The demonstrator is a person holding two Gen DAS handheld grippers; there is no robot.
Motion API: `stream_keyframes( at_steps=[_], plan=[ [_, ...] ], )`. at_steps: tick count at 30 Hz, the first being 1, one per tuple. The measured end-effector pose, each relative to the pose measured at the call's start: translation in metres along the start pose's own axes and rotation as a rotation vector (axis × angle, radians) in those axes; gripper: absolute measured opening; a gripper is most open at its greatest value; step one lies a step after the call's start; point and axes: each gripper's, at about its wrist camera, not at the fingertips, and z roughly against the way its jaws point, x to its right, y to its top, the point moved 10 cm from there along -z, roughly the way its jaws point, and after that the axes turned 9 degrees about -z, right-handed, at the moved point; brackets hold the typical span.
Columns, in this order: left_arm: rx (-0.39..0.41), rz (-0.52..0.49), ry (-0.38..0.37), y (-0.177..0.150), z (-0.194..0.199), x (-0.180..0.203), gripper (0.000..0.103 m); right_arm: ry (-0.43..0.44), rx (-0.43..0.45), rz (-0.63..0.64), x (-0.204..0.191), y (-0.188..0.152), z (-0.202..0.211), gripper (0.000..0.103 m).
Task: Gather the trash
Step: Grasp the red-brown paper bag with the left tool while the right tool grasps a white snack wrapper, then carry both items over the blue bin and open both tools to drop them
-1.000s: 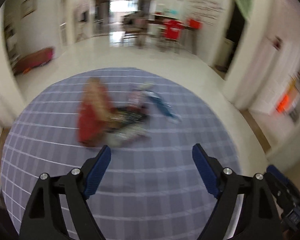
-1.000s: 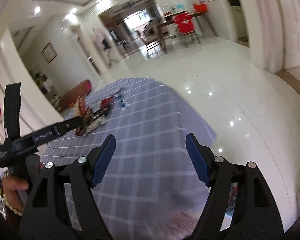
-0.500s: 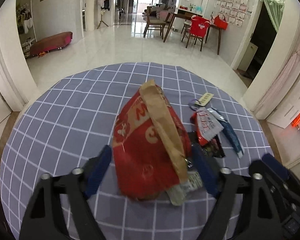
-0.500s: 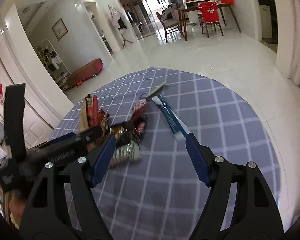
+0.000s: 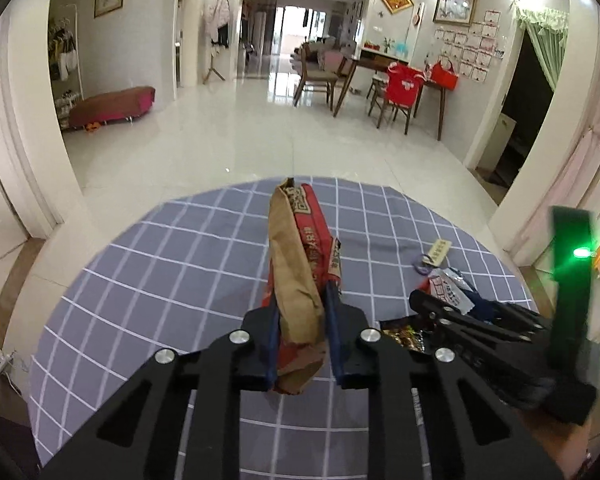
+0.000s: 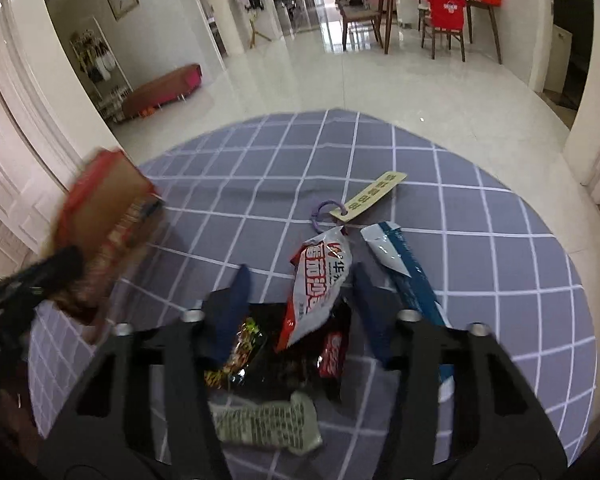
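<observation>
My left gripper [image 5: 301, 320] is shut on a red and brown paper bag [image 5: 300, 264] and holds it upright above the round table's grey checked cloth [image 5: 180, 264]. The bag shows blurred at the left of the right wrist view [image 6: 104, 220]. My right gripper [image 6: 300, 284] is open and straddles a pile of snack wrappers: a white and red packet [image 6: 320, 280], a dark wrapper [image 6: 244, 348], a grey-green packet [image 6: 268, 424]. A blue wrapper [image 6: 408, 276] lies just right of its right finger. The right gripper shows at the right of the left wrist view [image 5: 440, 312].
A tan tag on a purple ring [image 6: 364, 196] lies on the cloth [image 6: 480, 240] beyond the pile. White tiled floor [image 5: 260, 136] surrounds the table. A dining table with chairs [image 5: 380, 76] stands far back, a low red bench [image 5: 112, 104] at the left wall.
My left gripper has closed on the paper bag and lifted it. My right gripper has come down over the wrapper pile, its jaws narrower but still open.
</observation>
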Motion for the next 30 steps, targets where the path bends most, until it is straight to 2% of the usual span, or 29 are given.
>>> stream_keyframes(
  at_steps=[1, 4, 8, 12, 18, 23, 30],
  plan=[
    [0.012, 0.002, 0.002, 0.001, 0.004, -0.001, 0.019, -0.011, -0.004, 0.023, -0.002, 0.001, -0.003, 0.024],
    [0.025, 0.001, -0.012, 0.001, 0.014, 0.001, 0.018, 0.0, -0.003, 0.048, -0.001, -0.003, -0.004, 0.017],
    [0.057, 0.001, -0.023, 0.004, 0.032, 0.008, 0.018, 0.069, 0.059, 0.037, -0.008, 0.001, 0.025, 0.016],
    [0.101, -0.002, -0.039, 0.013, 0.059, 0.019, 0.018, 0.125, 0.126, 0.037, -0.015, 0.004, 0.076, 0.016],
    [0.164, -0.047, -0.1, 0.014, 0.116, 0.065, 0.018, 0.202, 0.217, -0.012, 0.0, -0.009, 0.157, 0.016],
    [0.188, -0.112, -0.171, 0.002, 0.154, 0.124, 0.018, 0.223, 0.284, -0.07, 0.041, -0.036, 0.221, 0.016],
    [0.166, -0.226, -0.299, -0.037, 0.184, 0.237, 0.018, 0.167, 0.365, -0.197, 0.143, -0.09, 0.297, 0.016]
  ],
)
